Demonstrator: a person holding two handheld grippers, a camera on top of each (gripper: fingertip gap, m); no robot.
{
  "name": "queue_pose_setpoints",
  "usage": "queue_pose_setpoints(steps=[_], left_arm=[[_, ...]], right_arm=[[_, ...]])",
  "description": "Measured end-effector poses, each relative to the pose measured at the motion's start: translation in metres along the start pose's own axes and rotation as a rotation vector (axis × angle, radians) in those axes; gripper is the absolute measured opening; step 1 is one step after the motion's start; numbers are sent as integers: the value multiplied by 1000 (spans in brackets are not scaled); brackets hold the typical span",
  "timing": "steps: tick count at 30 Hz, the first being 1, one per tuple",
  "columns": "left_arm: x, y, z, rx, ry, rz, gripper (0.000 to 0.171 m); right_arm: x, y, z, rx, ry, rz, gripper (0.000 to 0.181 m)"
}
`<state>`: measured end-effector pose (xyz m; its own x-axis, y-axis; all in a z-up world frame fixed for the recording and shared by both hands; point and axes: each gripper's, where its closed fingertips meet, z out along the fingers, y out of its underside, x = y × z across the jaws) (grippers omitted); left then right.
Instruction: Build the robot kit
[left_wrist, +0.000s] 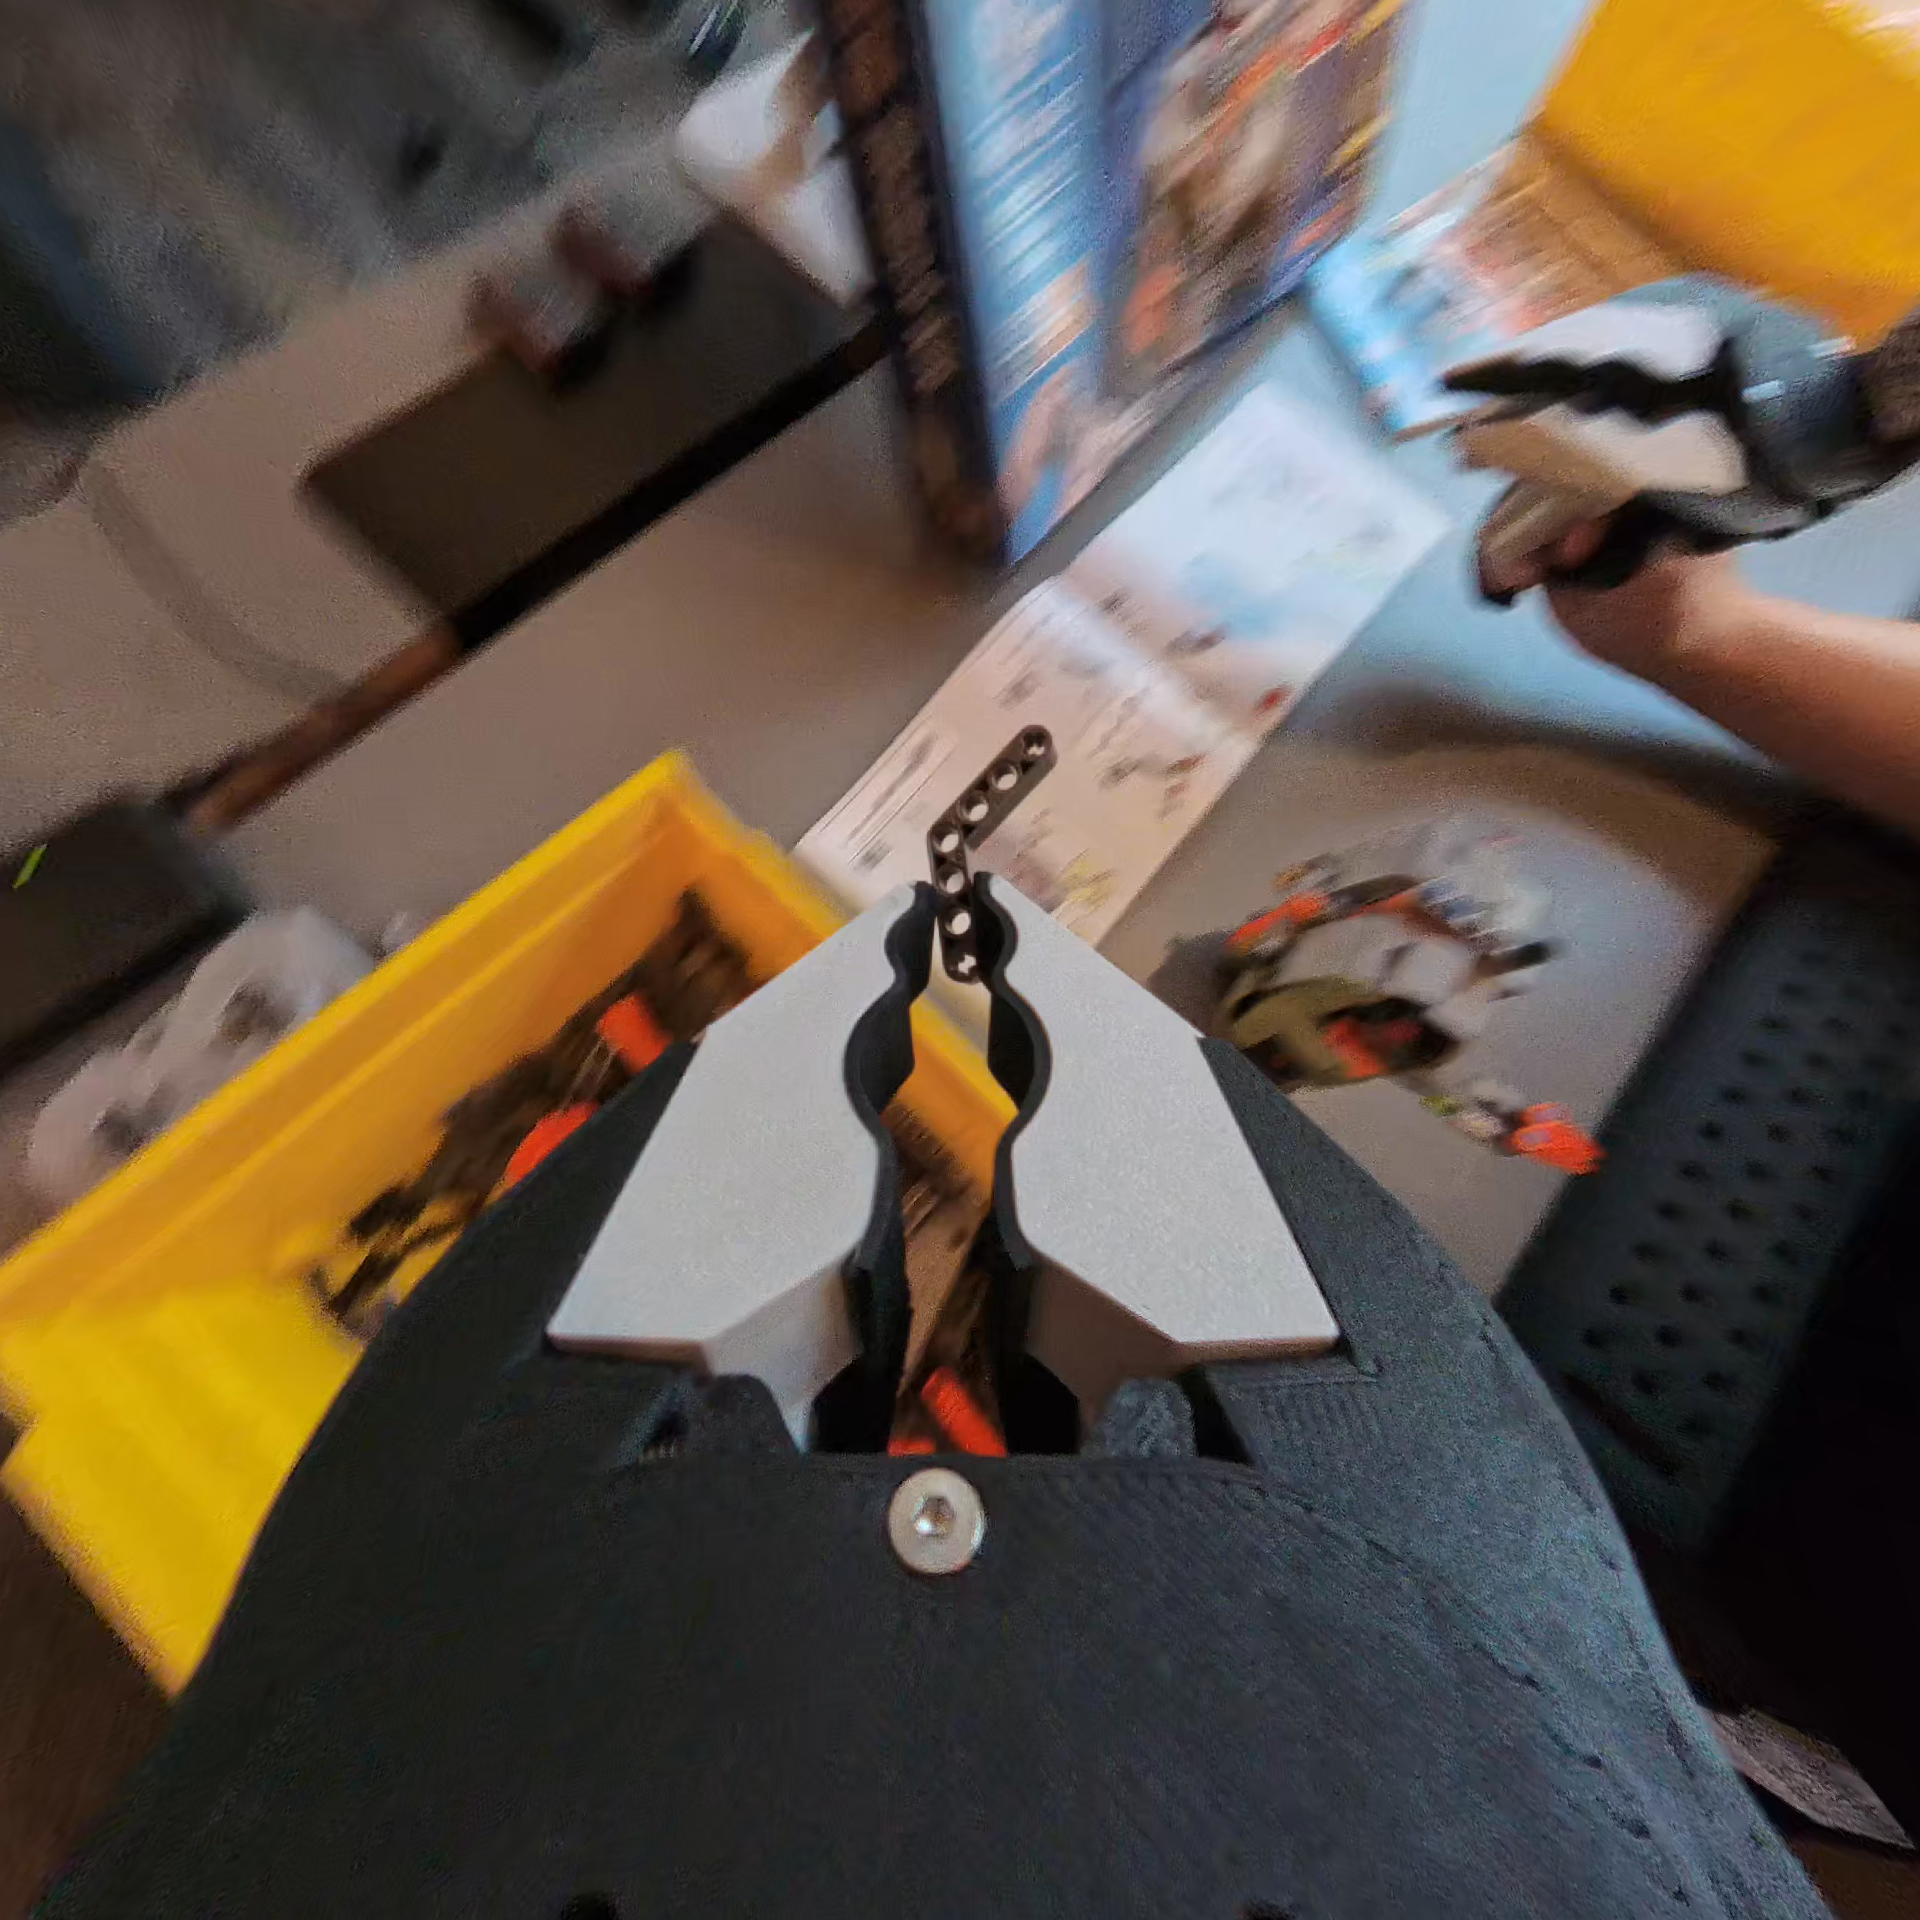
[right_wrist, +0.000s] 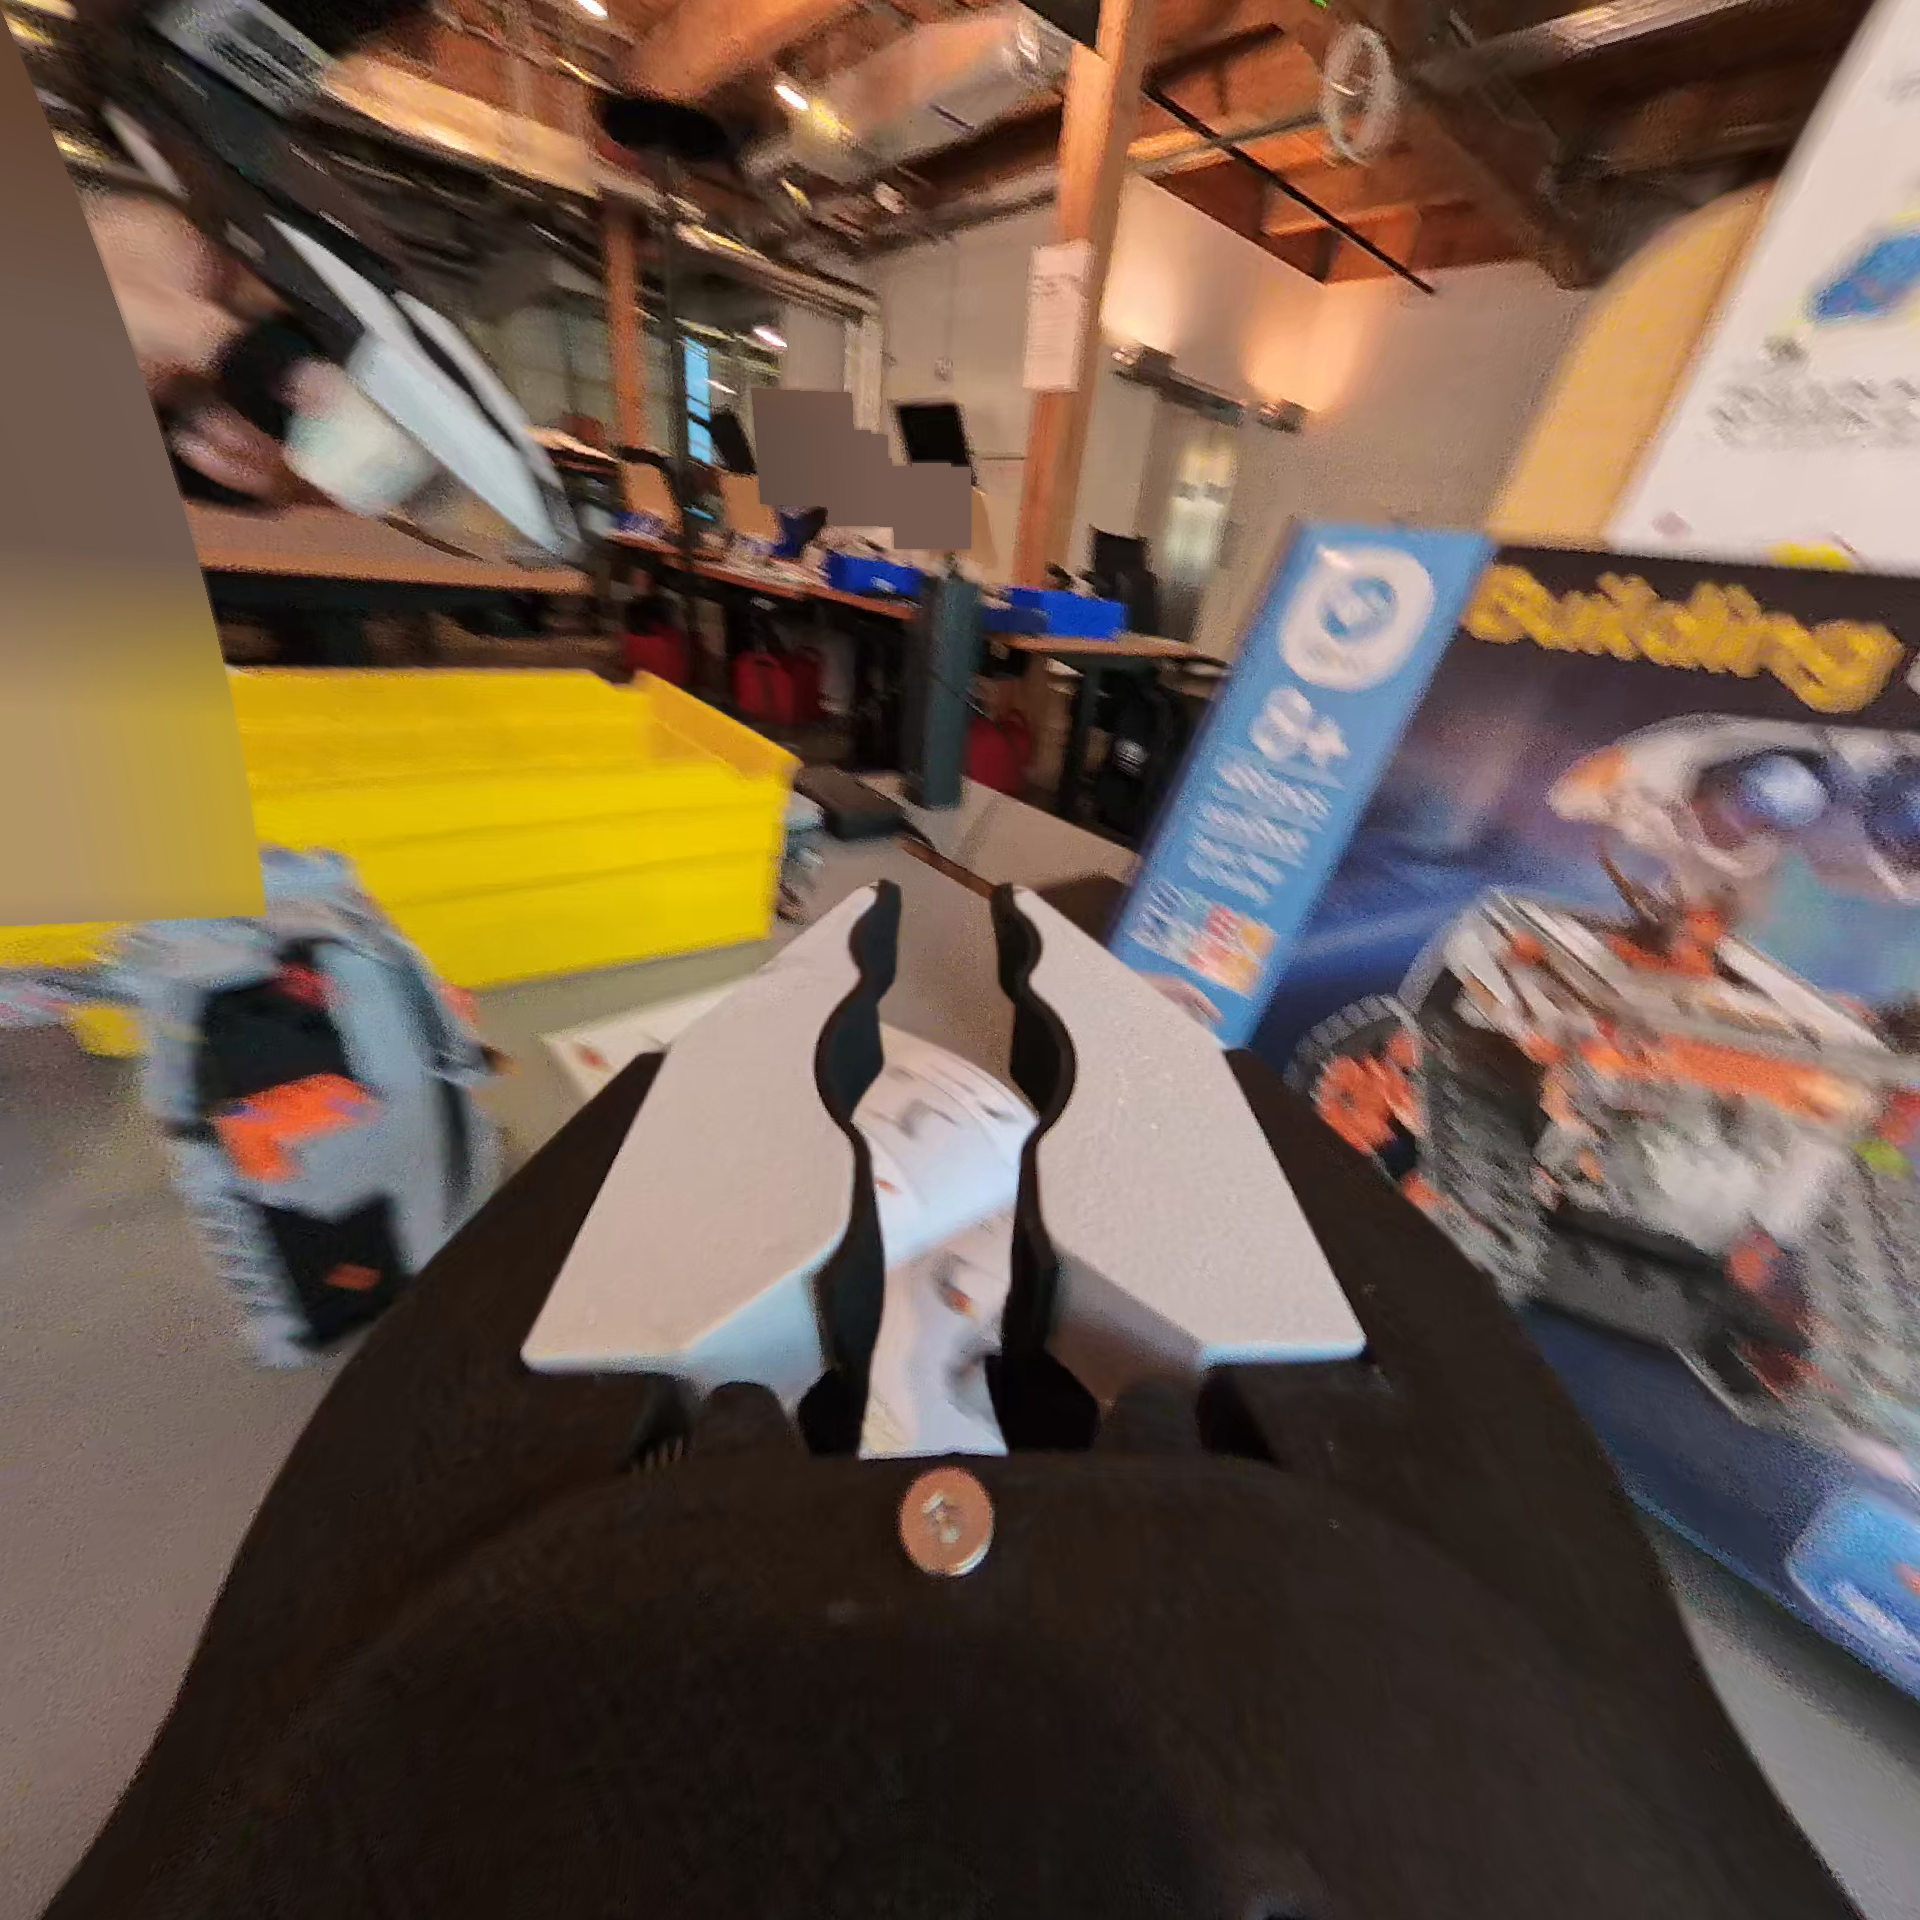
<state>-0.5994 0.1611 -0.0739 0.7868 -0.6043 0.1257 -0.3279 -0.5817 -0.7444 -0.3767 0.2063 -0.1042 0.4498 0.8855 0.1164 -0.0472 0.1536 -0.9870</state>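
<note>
grey tabletop (left_wrist: 727, 665) carries a yellow bin (left_wrist: 343, 1049) of dark and orange parts. just above the bin's far rim, the left gripper (left_wrist: 954, 914) pinches a dark angled beam with holes (left_wrist: 982, 831). beyond the bin lies an open booklet (left_wrist: 1174, 644). the right gripper (right_wrist: 943, 914), jaws apart, holds nothing near the picture box (right_wrist: 1558, 935).

Below and left of the left gripper (left_wrist: 954, 904) sits a yellow bin (left_wrist: 644, 831) of dark and orange pieces. Ahead of it an open booklet (left_wrist: 1195, 644) lies on the grey table (left_wrist: 727, 644). To its right is a blurred, perhaps half-built, model (left_wrist: 1351, 997). Right of the right gripper (right_wrist: 940, 904) stands a printed box (right_wrist: 1610, 987).
</note>
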Motion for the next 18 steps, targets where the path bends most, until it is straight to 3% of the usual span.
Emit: queue_pose_setpoints(steps=[3, 7, 12, 18], left_arm=[[64, -25, 18, 48, 90, 141, 6], [133, -33, 47, 46, 226, 218, 5], [170, -29, 64, 23, 326, 219, 6], [178, -31, 72, 36, 351, 224, 6]], right_arm=[[-51, -47, -3, 60, -182, 72, 34], [-88, -69, -10, 113, -245, 81, 36], [-83, -67, -12, 78, -208, 109, 28], [-87, -57, -13, 12, -253, 116, 7]])
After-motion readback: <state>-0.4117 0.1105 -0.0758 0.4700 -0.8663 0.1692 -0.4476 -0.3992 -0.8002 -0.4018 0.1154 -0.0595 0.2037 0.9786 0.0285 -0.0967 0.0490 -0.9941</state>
